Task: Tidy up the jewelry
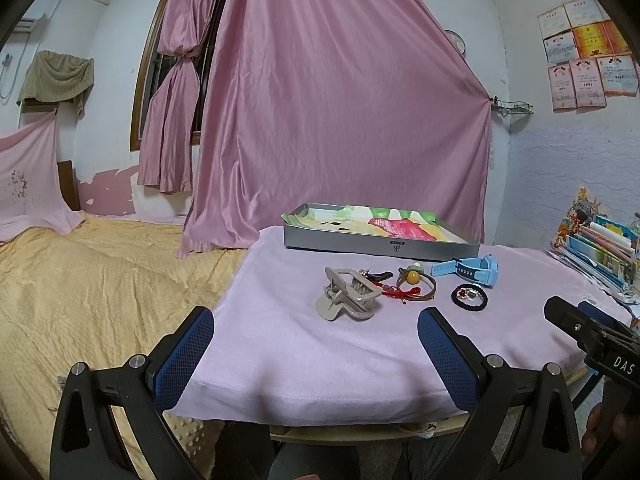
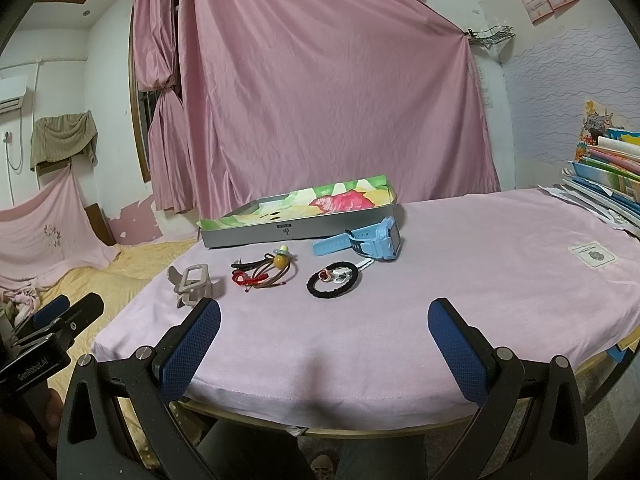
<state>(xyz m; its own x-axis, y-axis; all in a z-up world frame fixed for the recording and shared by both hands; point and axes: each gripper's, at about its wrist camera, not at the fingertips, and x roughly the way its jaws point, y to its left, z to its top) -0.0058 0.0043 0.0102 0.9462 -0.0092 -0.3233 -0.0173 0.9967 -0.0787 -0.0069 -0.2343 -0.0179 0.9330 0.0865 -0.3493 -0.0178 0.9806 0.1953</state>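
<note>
A table under a pink cloth [image 1: 320, 352]. Both the left gripper [image 1: 316, 332] and right gripper [image 2: 324, 320] hover at its near edge, fingers spread wide, holding nothing. Ahead lie the jewelry pieces, none yet sorted: a beige claw clip [image 1: 347, 294] at 11 o'clock, red cord and bead ties [image 1: 412, 282] at 12, a black band [image 1: 470, 294] and blue watch [image 1: 476, 270] toward 1. Behind them sits a tray [image 1: 380, 246]; whether it holds anything is unclear. The task looks barely begun.

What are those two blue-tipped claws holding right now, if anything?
Nothing. The left gripper and the right gripper are both open and empty, short of the hair claw, watch and other pieces lying on the pink cloth.
</note>
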